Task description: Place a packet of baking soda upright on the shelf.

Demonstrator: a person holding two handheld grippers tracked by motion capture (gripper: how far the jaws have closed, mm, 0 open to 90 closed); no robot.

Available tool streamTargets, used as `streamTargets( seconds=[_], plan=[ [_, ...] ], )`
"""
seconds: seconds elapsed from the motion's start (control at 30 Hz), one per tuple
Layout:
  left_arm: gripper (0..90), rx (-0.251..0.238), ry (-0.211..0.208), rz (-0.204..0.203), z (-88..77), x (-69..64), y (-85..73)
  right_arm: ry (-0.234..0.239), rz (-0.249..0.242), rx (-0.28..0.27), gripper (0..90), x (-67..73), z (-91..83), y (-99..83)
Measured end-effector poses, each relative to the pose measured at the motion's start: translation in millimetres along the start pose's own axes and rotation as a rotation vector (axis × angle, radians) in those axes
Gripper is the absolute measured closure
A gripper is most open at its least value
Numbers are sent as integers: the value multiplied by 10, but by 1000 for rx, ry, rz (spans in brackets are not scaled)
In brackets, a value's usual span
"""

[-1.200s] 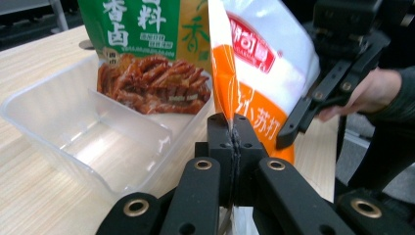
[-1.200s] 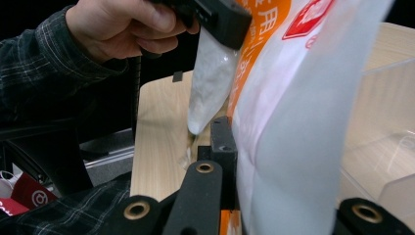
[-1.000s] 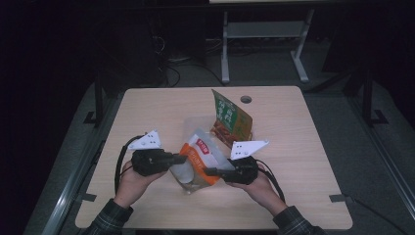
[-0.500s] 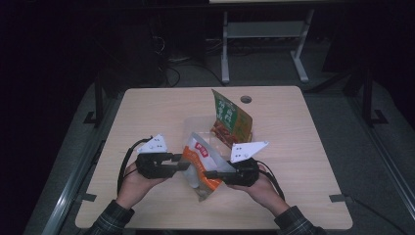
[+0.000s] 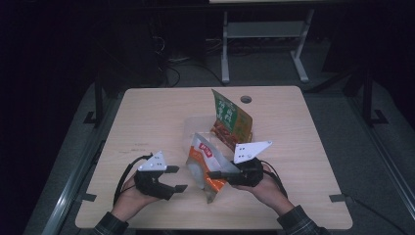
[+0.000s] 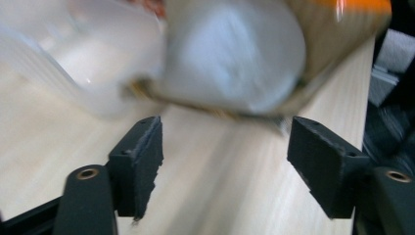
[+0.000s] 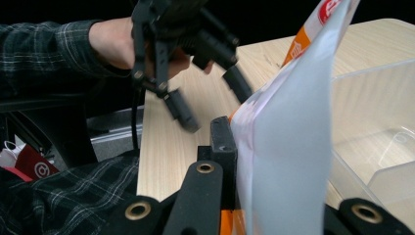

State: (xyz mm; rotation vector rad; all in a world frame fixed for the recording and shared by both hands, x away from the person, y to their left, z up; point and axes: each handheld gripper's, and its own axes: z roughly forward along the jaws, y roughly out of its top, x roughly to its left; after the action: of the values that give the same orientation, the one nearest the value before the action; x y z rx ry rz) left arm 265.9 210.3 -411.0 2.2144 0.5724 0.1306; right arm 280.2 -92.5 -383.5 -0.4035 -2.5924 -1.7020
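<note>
Your right gripper pinches the orange snack bag, which hangs beside the clear tub. Your left gripper has just spread its fingers, nothing between them. With one grip, the bag may swing or slip onto the counter.

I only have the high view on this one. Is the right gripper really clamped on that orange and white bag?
Observer: Yes. In the right gripper view the right gripper is shut on the bag.
Operator: And the left gripper?
Observer: The left gripper has just been opening; nothing sits between its jaws, and the bag hangs beyond them.
Operator: What is beside the bag?
Observer: A clear plastic box on the table, close behind the bag.
</note>
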Motion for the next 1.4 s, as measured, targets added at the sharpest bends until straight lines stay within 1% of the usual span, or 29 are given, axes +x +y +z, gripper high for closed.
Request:
streamTargets(
  seconds=[0.03, 0.07, 0.1, 0.13, 0.2, 0.27, 0.33, 0.4, 0.47, 0.57, 0.67, 0.9, 1.0, 1.03, 1.07, 1.13, 1.23, 1.4],
  plan=[
    [267, 13, 7, -3, 4, -17, -52, -1, -1, 2, 900, 1, -1, 0],
    [246, 8, 10, -18, 9, -33, -84, 0, -2, 6, 900, 2, -2, 3],
    [236, 22, 14, -18, 1, -32, -122, 2, -4, 7, 900, 3, -3, 5],
    [228, 22, 16, -34, -3, -38, -160, 3, -3, 9, 900, 6, -5, 9],
    [191, 25, 30, -44, -14, -38, -225, 5, -8, 12, 900, 10, -13, 24],
    [178, 45, 45, -35, -28, -26, -275, 0, -8, 14, 900, 16, -26, 44],
    [162, 51, 50, -28, -22, -15, -302, -5, -16, 13, 900, 14, -44, 68],
    [157, 56, 55, -20, -14, -11, -302, -8, -14, 6, 900, 6, -64, 94],
    [155, 46, 55, -26, -3, -20, -300, -12, -20, 6, 900, -9, -91, 127],
    [155, 44, 50, -24, -2, -19, -301, -22, -29, -4, 900, -30, -125, 184],
    [155, 40, 49, -27, 6, -10, -307, -28, -34, 0, 900, -54, -147, 242],
    [155, 36, 50, -30, 6, -9, -308, -46, -38, 3, 900, -124, -176, 334],
    [156, 35, 46, -31, 18, -6, -315, -53, -33, -1, 900, -159, -194, 371],
    [155, 38, 41, -39, 25, -12, -320, -54, -34, -6, 900, -169, -196, 378],
    [156, 41, 42, -34, 26, -10, -321, -53, -30, -9, 900, -187, -201, 390],
    [156, 44, 41, -32, 28, -12, -320, -59, -33, -7, 900, -206, -206, 412],
    [155, 37, 40, -35, 29, -17, -319, -65, -37, -6, 900, -238, -209, 460],
    [156, 33, 41, -36, 29, -16, -318, -83, -45, -14, 900, -298, -207, 555]
  ],
)
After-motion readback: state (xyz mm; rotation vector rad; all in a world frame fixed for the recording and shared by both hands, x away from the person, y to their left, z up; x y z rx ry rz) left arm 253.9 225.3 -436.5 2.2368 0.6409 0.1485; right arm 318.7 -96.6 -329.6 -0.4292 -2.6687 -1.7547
